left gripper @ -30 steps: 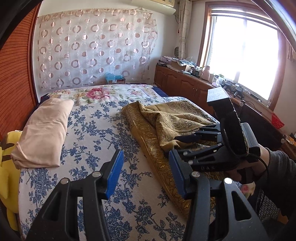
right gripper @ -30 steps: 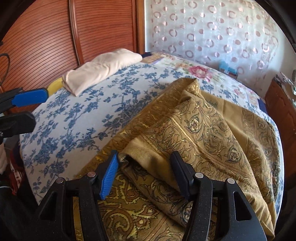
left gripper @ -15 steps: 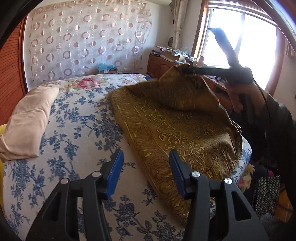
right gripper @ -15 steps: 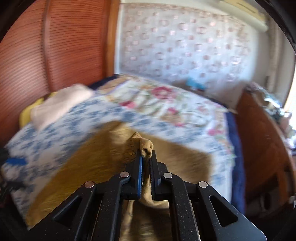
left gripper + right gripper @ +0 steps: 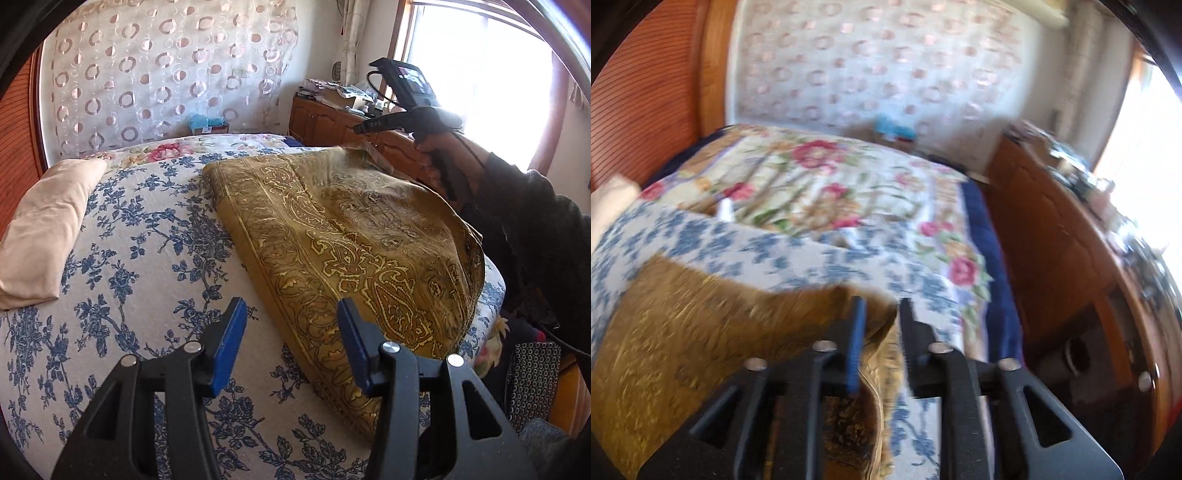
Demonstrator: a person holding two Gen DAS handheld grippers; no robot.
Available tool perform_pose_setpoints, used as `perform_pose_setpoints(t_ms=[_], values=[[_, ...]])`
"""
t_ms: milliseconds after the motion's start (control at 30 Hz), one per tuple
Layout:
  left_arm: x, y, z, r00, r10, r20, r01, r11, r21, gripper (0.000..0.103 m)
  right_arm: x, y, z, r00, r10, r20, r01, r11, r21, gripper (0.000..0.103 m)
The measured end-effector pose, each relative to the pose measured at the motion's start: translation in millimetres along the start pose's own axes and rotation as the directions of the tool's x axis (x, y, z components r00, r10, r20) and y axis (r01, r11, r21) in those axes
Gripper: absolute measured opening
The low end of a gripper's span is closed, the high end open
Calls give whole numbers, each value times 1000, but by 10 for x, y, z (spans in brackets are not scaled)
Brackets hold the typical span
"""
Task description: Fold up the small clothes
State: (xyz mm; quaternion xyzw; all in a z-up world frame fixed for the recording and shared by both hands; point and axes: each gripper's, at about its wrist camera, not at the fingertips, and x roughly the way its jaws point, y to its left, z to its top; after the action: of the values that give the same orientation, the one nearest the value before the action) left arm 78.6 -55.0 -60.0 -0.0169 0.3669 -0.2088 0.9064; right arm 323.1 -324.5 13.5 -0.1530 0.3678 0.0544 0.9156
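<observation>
The gold cloth (image 5: 332,240) lies spread on the bed (image 5: 129,229), its far corner between the half-parted right claw (image 5: 879,314), its near edge beside the spread, empty left claw (image 5: 291,332)

Left wrist: above bed (image 5: 122,266), facing window. Right wrist: close over cloth (image 5: 683,332). Both share bed.

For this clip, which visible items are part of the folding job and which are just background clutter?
Part of the job:
- gold paisley cloth
- right gripper, with the cloth's edge between its jaws
- left gripper, open and empty
- bed, the work surface

Just lying about:
- beige pillow
- wooden cabinet
- circle-patterned curtain
</observation>
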Motion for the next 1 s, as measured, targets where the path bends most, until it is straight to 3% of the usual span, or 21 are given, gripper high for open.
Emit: perform_pose_setpoints(t_ms=[33,200,433,667,1000], values=[[1,-5,3,1000,0,-1,0,1000,1,50,-21,-43,-19,1000,-10,8,10,1000,24,37],[1,-25,3,1000,-4,0,4,1000,5,50,-308,-176,-225,997,81,11,-82,994,69,38],[23,-101,27,1000,-9,-2,9,1000,17,50,-964,-64,-1000,984,178,27,-179,984,23,38],[52,-189,14,1000,-8,-10,8,999,37,50,-1344,-76,-1666,982,190,23,-191,979,69,38],[72,-244,4,1000,-5,-19,6,999,49,50,-1572,18,-2021,978,205,47,-209,972,109,38]])
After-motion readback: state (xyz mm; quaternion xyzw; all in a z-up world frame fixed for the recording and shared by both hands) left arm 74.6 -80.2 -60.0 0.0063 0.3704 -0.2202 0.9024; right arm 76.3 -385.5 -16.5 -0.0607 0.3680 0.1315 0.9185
